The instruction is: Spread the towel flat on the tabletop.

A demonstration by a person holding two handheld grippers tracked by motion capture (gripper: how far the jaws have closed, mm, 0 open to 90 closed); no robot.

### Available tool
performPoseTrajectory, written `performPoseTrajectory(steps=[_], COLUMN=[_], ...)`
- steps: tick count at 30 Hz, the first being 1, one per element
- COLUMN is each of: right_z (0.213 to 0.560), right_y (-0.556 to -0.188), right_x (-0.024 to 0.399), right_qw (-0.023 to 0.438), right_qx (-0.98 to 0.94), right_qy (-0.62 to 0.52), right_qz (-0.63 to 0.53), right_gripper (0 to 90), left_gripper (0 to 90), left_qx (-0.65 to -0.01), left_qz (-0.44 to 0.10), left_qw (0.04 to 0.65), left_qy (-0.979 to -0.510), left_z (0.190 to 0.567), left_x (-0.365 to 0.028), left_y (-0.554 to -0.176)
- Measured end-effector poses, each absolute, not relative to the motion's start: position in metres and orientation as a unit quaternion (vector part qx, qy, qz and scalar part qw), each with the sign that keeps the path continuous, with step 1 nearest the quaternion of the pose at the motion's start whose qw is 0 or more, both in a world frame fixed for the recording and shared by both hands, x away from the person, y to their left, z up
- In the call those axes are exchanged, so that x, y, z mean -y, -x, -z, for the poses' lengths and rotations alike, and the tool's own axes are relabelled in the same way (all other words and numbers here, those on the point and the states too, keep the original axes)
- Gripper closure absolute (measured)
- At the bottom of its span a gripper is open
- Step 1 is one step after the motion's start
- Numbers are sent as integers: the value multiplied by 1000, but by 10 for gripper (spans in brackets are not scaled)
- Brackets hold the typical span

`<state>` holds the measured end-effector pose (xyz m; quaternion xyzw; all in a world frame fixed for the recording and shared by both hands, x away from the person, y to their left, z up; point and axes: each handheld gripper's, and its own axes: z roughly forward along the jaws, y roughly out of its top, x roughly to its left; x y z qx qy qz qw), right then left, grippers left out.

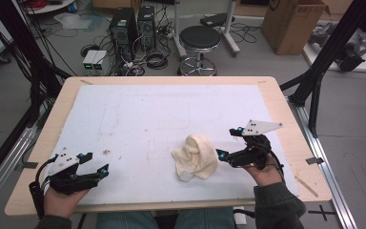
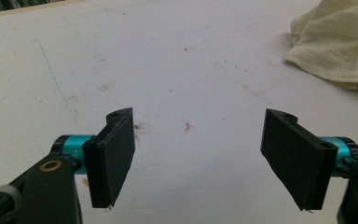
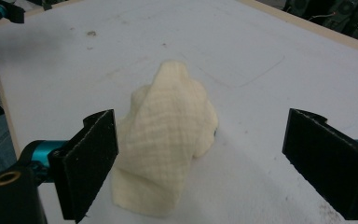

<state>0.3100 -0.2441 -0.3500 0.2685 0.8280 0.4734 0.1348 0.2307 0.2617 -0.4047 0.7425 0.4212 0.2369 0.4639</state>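
Both claws gape wide — left claw (image 1: 96,163) well apart from cloth (image 1: 196,157), right claw (image 1: 227,143) beside it.

cream cloth (image 3: 165,140) – soft, waffle-woven, matt – lies on a matt white sheet (image 1: 138,119) over a pale wood table (image 1: 295,138).

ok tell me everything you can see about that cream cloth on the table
The cream cloth is a soft, waffle-textured fabric, crumpled into a bunched heap that peaks upward rather than lying flat. It sits on the white table cover, toward the person's right of centre. The right gripper is beside it with open jaws, not touching it. Nothing but the cover beneath touches it.
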Motion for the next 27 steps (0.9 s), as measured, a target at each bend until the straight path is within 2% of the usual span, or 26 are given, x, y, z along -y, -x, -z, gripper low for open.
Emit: performPoseTrajectory(steps=[8, 17, 19, 22, 24, 27], right_z=[336, 345, 350, 357, 362, 366], right_y=[-321, -333, -335, -337, -339, -340], right_x=[216, 187, 180, 171, 166, 162], right_qw=[121, 108, 106, 99, 95, 102], right_qx=[-841, -862, -871, -882, -891, -898], right_qy=[-242, -238, -231, -225, -219, -215], right_qz=[-468, -435, -420, -403, -386, -370], right_gripper=[97, 100, 145, 151, 199, 217], left_gripper=[265, 266, 266, 266, 266, 266], left_qx=[-422, -421, -421, -418, -419, -419], left_qz=[-239, -238, -238, -238, -238, -238], left_qw=[462, 461, 461, 461, 461, 461], left_qy=[-743, -744, -744, -746, -745, -745], left_z=[405, 406, 406, 406, 406, 406], left_x=[-263, -261, -261, -261, -261, -261], left_y=[-230, -231, -231, -231, -232, -232])
